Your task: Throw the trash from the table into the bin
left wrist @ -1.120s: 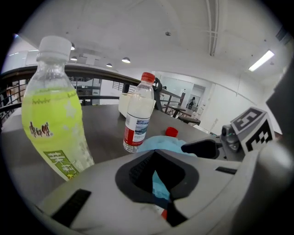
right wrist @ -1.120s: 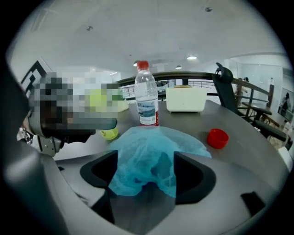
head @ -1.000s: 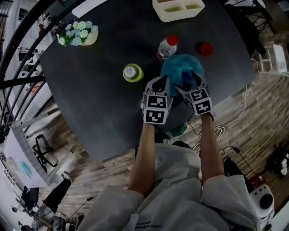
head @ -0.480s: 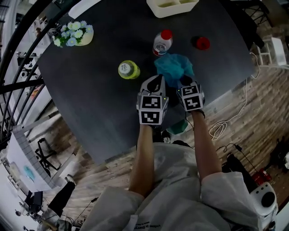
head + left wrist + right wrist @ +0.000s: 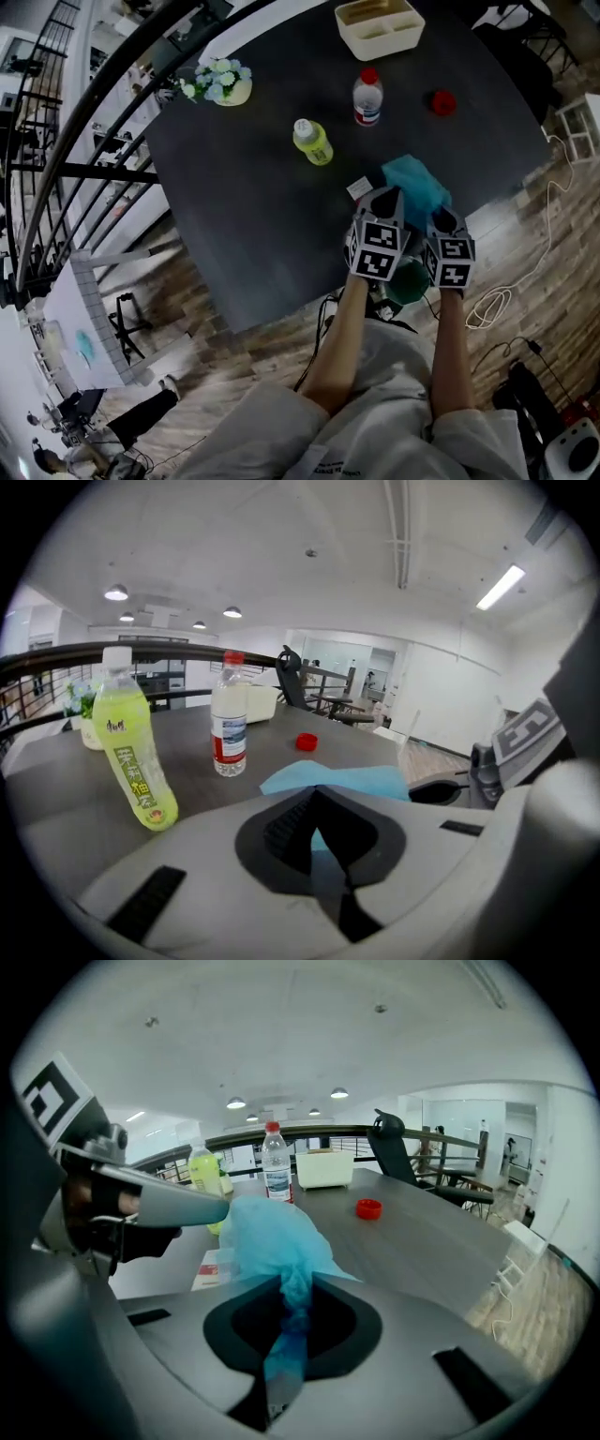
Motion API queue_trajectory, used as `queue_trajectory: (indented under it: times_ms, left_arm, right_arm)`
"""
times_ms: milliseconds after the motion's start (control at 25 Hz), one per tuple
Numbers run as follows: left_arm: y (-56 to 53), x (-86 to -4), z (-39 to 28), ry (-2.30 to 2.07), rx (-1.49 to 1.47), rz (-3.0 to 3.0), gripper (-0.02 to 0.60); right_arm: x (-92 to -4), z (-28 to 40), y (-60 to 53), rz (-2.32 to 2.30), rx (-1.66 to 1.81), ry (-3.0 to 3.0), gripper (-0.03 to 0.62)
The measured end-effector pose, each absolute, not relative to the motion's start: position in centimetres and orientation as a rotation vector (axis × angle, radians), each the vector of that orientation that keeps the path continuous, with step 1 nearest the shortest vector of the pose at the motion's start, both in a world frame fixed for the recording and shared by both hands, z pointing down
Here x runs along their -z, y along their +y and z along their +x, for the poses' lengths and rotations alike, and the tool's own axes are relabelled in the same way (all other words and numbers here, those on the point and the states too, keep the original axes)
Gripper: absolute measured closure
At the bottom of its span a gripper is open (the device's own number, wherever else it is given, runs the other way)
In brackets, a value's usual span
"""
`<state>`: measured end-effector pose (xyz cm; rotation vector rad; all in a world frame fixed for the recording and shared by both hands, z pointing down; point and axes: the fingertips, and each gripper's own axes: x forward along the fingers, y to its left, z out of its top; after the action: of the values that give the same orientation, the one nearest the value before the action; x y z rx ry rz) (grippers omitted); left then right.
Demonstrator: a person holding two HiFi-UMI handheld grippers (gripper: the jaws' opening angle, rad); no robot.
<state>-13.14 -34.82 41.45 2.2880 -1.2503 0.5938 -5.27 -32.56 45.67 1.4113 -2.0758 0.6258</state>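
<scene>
Crumpled blue sheet at the near right edge of the dark table, bunched into a loose puff and pinched from the near side by both tools. Right gripper with jaws just closed down to a narrow slit, a twisted tail of the sheet clamped between them and the rest billowing out beyond the tips. Left gripper just beside it on the left, jaws likewise narrow, a flap of the same sheet caught between them. Flat on the table, just left of the sheet and by that gripper's tip, a small white packet with red print. Farther off, a yellow-green drink bottle to the left and a clear water bottle with a red top, both upright and apart from each other. Right of the water bottle, a loose red bottle cap. At the far edge, a cream divided tray; at the far left, a small pot of pale flowers. Beyond the table's left side, a black railing; below the near edge, wood-look floor and a white cable.
</scene>
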Motion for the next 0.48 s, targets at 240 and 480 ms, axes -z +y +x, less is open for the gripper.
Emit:
queue_trajectory:
  times_ms: [240, 480]
  left_arm:
    - [-28.8, -37.6, -9.9, -1.206, -0.605, 2.4, 0.552]
    - [-21.5, -35.9, -6.2, -1.143, -0.617, 2.483, 0.552]
  right_arm:
    - [-43.4, -2.6, -24.6, 1.514, -0.632, -2.062, 0.553]
    - [-41.0, 0.7, -18.1, 1.601, -0.645, -2.098, 0.553]
